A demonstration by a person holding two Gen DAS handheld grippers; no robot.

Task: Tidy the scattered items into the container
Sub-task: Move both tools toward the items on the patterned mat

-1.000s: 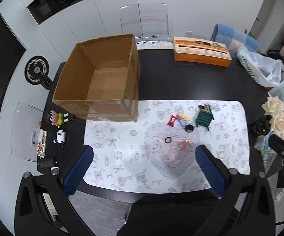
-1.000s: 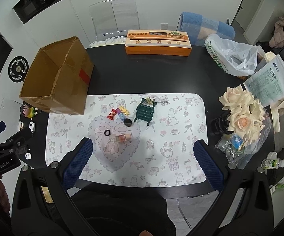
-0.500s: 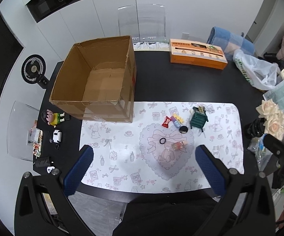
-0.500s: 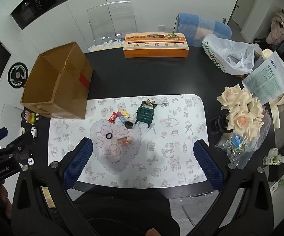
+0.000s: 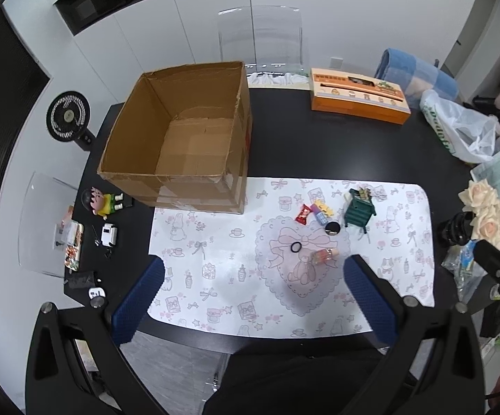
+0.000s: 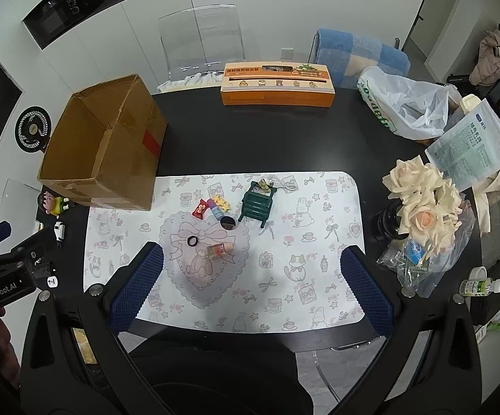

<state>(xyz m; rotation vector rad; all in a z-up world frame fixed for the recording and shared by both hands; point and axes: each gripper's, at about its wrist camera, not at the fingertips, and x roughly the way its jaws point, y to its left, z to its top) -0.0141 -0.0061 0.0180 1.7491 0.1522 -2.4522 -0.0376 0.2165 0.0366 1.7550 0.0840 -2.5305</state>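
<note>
Landmark: the patterned mat [image 5: 215, 269] [image 6: 319, 276] lying on the black table [image 5: 319, 145] [image 6: 267, 138].
Left gripper [image 5: 253, 294]: released, blue pads spread wide, holding nothing, raised above the mat's near edge.
Right gripper [image 6: 250, 285]: released as well, empty, pads far apart, high over the mat's near half.
Cardboard box [image 5: 181, 145] [image 6: 104, 145]: open and empty, at the mat's far left corner, its near corner overlapping the mat.
Green miniature cabinet [image 5: 359, 207] [image 6: 257, 204]: upright on the mat's far middle part.
Red candy wrapper [image 5: 302, 214] [image 6: 200, 208]: on the mat, left of the cabinet.
Small tube [image 5: 319, 213] [image 6: 214, 208]: just beside the wrapper, lying flat.
Yellow star piece [image 5: 326, 209] [image 6: 221, 202]: touching the tube's far side.
Round black cap [image 5: 332, 228] [image 6: 228, 222]: near the cabinet's left foot.
Black hair tie [image 5: 296, 247] [image 6: 192, 241]: on the mat's heart print, nearer than the wrapper.
Small pink bottle [image 5: 324, 254] [image 6: 219, 249]: on its side on the heart print, right of the hair tie.
Off the mat, left: a cartoon figurine [image 5: 101, 202] [image 6: 53, 204] and a white toy car [image 5: 109, 235] [image 6: 59, 230].
Off the mat, far side: an orange carton [image 5: 359, 95] [image 6: 277, 84].
Off the mat, right: a bunch of pale roses [image 5: 488, 207] [image 6: 423, 200].
</note>
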